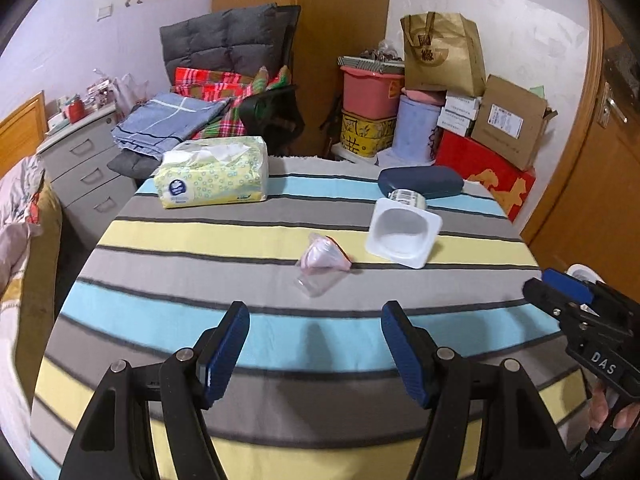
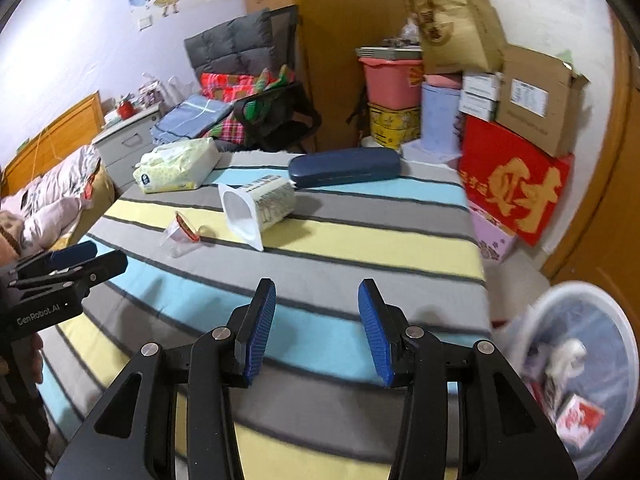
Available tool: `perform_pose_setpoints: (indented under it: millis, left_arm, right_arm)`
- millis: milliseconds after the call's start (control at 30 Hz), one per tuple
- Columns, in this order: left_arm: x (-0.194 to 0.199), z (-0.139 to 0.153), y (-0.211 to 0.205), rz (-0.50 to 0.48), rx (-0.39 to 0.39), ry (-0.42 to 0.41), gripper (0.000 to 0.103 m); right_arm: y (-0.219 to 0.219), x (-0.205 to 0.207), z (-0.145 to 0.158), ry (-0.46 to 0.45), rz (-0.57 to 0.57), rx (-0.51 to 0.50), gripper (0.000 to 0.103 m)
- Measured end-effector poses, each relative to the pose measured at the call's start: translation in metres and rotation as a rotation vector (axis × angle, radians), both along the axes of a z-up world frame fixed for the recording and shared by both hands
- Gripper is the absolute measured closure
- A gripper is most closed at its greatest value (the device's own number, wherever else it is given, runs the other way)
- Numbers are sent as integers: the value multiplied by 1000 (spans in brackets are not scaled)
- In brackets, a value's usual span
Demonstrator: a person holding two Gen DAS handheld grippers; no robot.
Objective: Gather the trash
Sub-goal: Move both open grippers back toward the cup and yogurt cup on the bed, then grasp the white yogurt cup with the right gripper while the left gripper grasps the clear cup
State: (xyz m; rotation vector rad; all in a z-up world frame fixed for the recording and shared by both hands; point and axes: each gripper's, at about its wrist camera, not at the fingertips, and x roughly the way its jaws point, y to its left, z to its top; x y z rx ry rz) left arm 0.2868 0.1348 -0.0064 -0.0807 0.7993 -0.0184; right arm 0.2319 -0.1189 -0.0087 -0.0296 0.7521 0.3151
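Left gripper hovering released over the striped table, right gripper likewise gaping and empty, crumpled plastic wrapper lying mid-table, white yogurt cup tipped on its side just beside it, trash bin sitting off the table's right edge.

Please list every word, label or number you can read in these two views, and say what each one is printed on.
"DAS": on the body of the right tongs.
"GenRobot.AI": on the body of the left tongs.
Large gold character on the red box: not clearly legible.
Print on the yogurt cup, tissue pack, paper bag and cardboard box label: too small or blurred.
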Motion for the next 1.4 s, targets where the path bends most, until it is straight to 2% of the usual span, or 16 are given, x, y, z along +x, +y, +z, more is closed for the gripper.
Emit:
perform_pose_setpoints:
  millis: [200, 367, 467, 567, 867, 1033, 1067, 1233, 1400]
  left_arm:
    - [30, -19, 6, -35, 5, 29, 35]
    - [47, -30, 15, -56, -27, 50, 35]
    - [54, -30, 14, -70, -4, 43, 35]
    - [64, -35, 7, -121, 8, 66, 35]
    - [85, -41, 1, -108, 79, 88, 35]
    - [92, -47, 4, -100, 32, 109, 35]
    - [92, -48, 6, -96, 25, 106, 36]
    - [93, -50, 7, -105, -31, 111, 54]
    - [92, -49, 7, -108, -48, 101, 55]
  right_arm:
    - [19, 25, -11, 21, 37, 4, 58]
    - [31, 37, -12, 30, 73, 48, 58]
    - [41, 43, -14, 22, 83, 11, 58]
    - [44, 54, -18, 46, 77, 14, 58]
    - [36, 68, -22, 76, 9, 19, 58]
    - [28, 72, -22, 82, -20, 29, 59]
    - [27, 73, -22, 83, -22, 32, 61]
    - [27, 79, -25, 101, -18, 58, 74]
    - [32, 80, -25, 103, 20, 57, 92]
